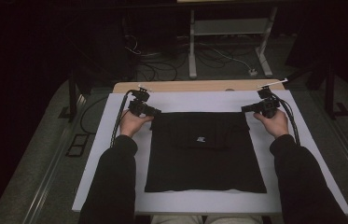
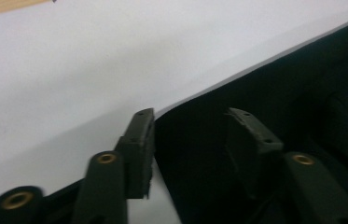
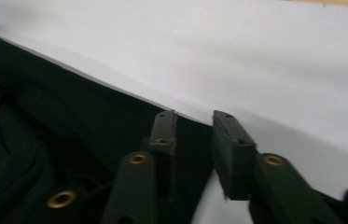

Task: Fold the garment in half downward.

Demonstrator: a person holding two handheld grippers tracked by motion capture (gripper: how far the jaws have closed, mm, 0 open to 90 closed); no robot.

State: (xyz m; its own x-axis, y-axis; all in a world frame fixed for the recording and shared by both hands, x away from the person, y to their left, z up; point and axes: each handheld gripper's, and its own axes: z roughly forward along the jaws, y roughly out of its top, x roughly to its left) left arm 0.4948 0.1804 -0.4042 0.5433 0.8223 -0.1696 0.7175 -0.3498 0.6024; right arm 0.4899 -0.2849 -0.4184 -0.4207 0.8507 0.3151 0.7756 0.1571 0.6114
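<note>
A black folded garment [image 1: 204,154] with a small white logo [image 1: 201,139] lies flat on a white board [image 1: 115,154]. My left gripper [image 1: 155,112] sits at the garment's far left corner. In the left gripper view its jaws [image 2: 190,116] stand apart, with the cloth corner [image 2: 302,84] lying between them untouched by the pads. My right gripper [image 1: 245,109] is at the far right corner. In the right gripper view the jaws [image 3: 195,116] are parted around the cloth's edge [image 3: 69,107], and a gap shows between the pads.
The white board rests on a wooden table whose far edge [image 1: 185,86] shows beyond it. Behind the table, cables [image 1: 162,70] and a white frame stand [image 1: 227,28] are on the floor. White board margin lies on both sides of the garment.
</note>
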